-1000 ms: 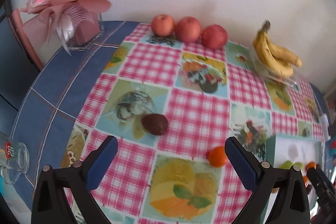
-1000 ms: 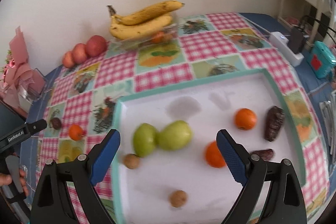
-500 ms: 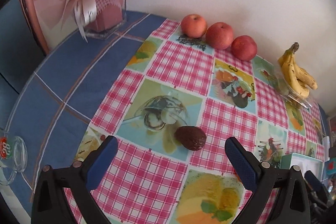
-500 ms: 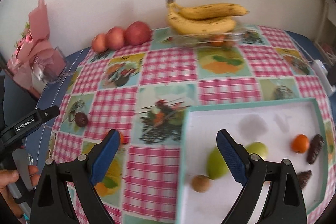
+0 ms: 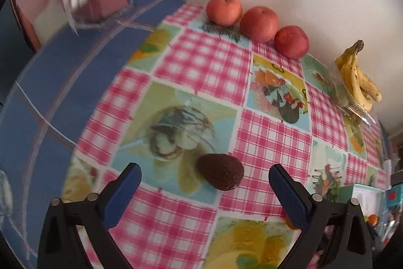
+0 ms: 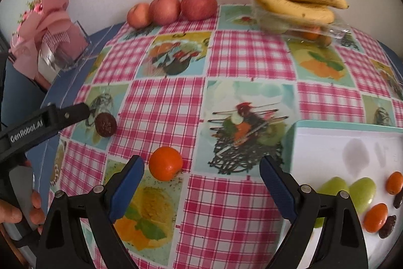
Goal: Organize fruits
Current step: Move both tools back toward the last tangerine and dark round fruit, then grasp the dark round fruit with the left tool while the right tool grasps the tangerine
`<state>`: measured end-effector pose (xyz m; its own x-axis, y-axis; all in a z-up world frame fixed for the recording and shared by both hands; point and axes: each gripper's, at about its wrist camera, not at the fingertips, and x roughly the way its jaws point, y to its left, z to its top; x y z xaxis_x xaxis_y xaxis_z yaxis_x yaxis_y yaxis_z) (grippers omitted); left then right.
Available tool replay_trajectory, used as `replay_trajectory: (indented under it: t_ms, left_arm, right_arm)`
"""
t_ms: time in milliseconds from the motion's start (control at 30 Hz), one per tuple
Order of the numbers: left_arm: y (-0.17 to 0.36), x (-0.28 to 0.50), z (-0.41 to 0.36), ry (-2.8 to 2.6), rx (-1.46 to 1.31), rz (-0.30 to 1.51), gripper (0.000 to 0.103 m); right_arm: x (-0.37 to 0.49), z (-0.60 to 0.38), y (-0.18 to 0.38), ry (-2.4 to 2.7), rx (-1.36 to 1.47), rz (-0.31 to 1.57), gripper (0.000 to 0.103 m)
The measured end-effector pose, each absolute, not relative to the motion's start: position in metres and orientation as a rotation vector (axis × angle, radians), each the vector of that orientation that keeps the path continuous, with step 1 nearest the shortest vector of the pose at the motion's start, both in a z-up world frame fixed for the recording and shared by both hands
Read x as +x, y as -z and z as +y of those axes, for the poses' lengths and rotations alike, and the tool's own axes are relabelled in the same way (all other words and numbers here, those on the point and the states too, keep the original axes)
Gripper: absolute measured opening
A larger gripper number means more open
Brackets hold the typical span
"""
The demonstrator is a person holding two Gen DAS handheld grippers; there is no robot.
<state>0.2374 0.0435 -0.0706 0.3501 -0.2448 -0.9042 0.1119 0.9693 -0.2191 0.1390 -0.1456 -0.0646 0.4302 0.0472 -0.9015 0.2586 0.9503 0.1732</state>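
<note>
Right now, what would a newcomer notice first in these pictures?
Probably the pink checked tablecloth with fruit prints. Then three red apples in a row at the wall, with the bananas on a clear box to their right. Nearer, an orange fruit and a dark avocado lie loose, each before open jaws.

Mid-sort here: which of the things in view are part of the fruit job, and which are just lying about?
Job:
- dark brown avocado, loose on the cloth
- small orange tangerine, loose
- three red apples by the wall
- yellow banana bunch
- white teal-rimmed tray holding sorted fruit

Lying about:
- pink wrapped bouquet
- checked fruit-print tablecloth
</note>
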Motion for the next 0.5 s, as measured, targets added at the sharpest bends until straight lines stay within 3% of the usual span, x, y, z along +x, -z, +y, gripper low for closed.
replay_trajectory:
  t_ms: [100, 233, 367, 500]
  left_arm:
    - [0.082, 0.240, 0.039, 0.240, -0.131, 1.223, 0.099]
    - [0.090, 0.242, 0.036, 0.244, -0.156, 1.249, 0.085]
    - [0.093, 0.243, 0.034, 0.243, -0.175, 1.251, 0.077]
    - [0.093, 0.244, 0.033, 0.257, -0.181, 1.254, 0.058]
  right_arm:
    - [0.142, -0.141, 0.072, 0.117, 0.303, 1.136, 0.093]
    - [0.146, -0.133, 0.078, 0.089, 0.290, 1.137, 0.093]
    - [0.150, -0.125, 0.083, 0.070, 0.268, 1.139, 0.093]
    - [0.152, -0.120, 0.089, 0.059, 0.250, 1.145, 0.092]
